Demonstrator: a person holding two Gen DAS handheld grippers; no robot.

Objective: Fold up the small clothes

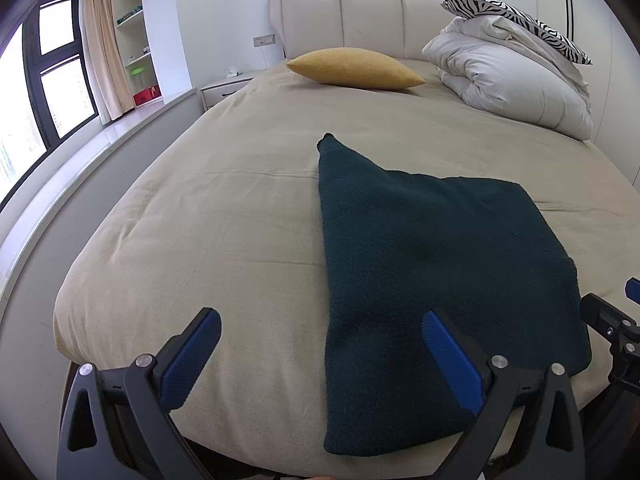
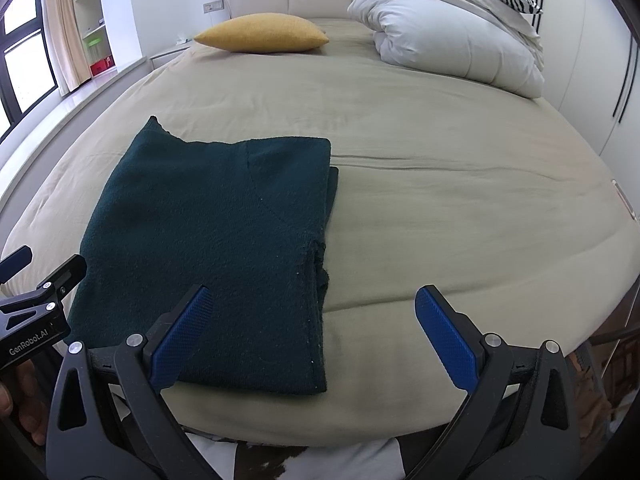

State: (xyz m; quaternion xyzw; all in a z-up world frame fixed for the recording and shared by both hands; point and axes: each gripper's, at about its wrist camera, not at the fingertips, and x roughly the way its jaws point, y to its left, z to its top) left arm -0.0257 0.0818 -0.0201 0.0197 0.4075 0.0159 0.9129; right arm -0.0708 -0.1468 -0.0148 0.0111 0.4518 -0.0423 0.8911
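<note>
Dark green knit (image 2: pixel 216 248) lies folded at 6 o'clock bed (image 2: pixel 440 208) edge, within reach; left gripper (image 1: pixel 320 356) and right gripper (image 2: pixel 312 332) both spread, empty.

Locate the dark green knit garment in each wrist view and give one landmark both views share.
Left wrist: dark green knit garment lies right of centre on the bed, under the right finger.
Right wrist: it lies left of centre, under the left finger.
Shared landmark: yellow pillow near the headboard.
</note>
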